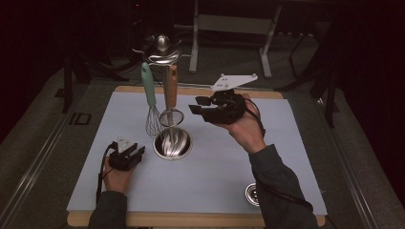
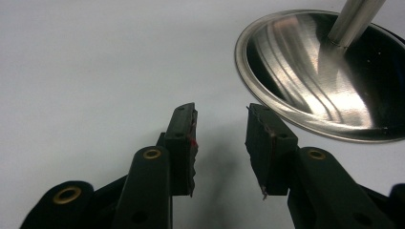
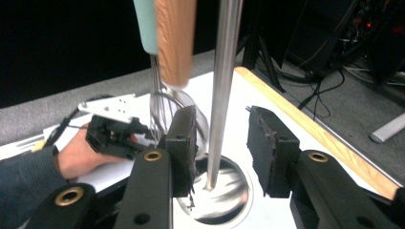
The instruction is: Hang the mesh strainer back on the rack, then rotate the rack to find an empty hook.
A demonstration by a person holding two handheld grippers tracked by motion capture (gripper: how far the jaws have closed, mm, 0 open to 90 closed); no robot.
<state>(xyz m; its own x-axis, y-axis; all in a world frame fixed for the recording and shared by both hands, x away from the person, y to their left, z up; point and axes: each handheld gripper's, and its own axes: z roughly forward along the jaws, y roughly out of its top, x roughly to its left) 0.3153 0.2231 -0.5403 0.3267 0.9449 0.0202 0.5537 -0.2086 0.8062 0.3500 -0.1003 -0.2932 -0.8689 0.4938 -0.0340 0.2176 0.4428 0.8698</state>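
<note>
A steel stand (image 1: 165,95) rises from a round polished base (image 1: 173,143) that sits a little left of the tabletop's (image 1: 286,157) middle; from its top hang a mint-handled whisk (image 1: 150,95) and a wooden-handled utensil (image 1: 170,90), side by side and both pointing down toward the base; the whisk's wires end just above the base's left rim; in the right gripper view the upright steel pole (image 3: 222,90) stands between the two black jaws, yet the pads do not press on it, and the mint and wooden handles hang just left of the pole; the right tongs (image 1: 200,105) are held raised over the far half of the tabletop, to the right of the stand, pointing left at it, jaws apart with nothing clamped; the left tongs (image 1: 138,151) rest low near the front left part of the tabletop, just left of the base, jaws apart over bare surface with nothing between them; in the left gripper view the base's rim lies just beyond the right jaw; a small round metal disc (image 1: 252,194) lies near the front edge, right of centre, partly behind the right sleeve
</note>
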